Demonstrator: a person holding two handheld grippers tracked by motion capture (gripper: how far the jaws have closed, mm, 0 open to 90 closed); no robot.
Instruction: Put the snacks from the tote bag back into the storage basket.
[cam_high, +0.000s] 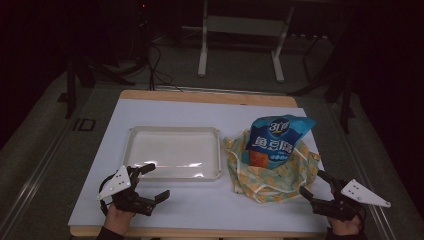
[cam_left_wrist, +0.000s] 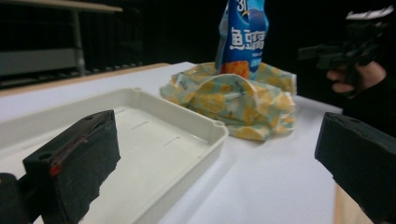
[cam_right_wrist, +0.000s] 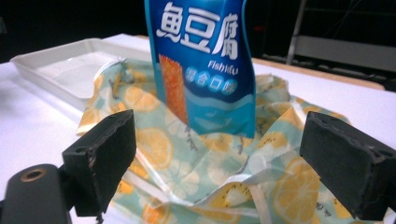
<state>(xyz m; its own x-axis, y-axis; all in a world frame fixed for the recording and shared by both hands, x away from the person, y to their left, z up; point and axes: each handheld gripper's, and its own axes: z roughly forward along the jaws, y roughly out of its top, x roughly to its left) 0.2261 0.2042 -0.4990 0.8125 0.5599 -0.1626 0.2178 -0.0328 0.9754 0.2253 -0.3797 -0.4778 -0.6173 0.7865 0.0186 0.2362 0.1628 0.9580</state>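
In the high view, the left tongs (cam_high: 150, 181) sit at the lower left of the frame with jaws spread wide and nothing between them, just beside the near edge of the white tray (cam_high: 172, 152). The right tongs (cam_high: 314, 183) sit at the lower right, also wide and empty, close to the near right edge of the lemon-print bag (cam_high: 270, 172), which lies crumpled on the white surface (cam_high: 200, 205) right of the tray. A blue snack packet (cam_high: 275, 140) stands in the bag. The right gripper view brings up the packet's lettering and orange picture, unreadable from above, while the left gripper view shows the tray's raised rim (cam_left_wrist: 205, 126) from the side and the other hand (cam_left_wrist: 355, 77) at upper right.
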